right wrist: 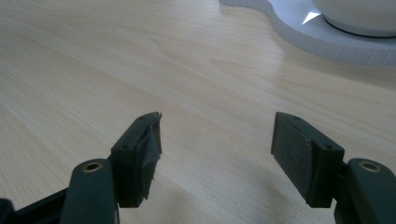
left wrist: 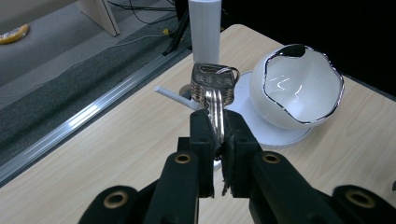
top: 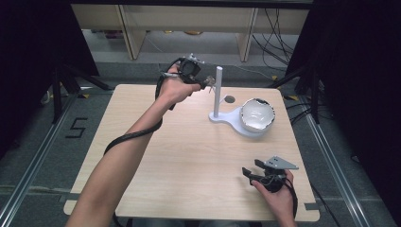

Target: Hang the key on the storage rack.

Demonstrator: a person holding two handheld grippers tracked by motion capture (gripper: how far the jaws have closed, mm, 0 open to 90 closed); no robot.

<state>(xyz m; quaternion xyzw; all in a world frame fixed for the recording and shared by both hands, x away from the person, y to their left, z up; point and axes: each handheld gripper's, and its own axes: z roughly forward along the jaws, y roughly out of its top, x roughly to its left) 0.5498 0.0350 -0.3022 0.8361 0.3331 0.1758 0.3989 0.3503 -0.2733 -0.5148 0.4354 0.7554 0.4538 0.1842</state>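
Left gripper: jaws closed on the blades of a bunch of keys, raised at the far side of the table, beside the post (probably to hang them on its peg).
Right gripper: wide open, empty, resting near right.
Bowl: on the stand's base, far right.

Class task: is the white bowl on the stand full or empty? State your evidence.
Empty. The left claw view looks into the white bowl and shows a bare glossy interior; the high view agrees.

Shiny metal keys, glossy white bowl, matt wood-grain table
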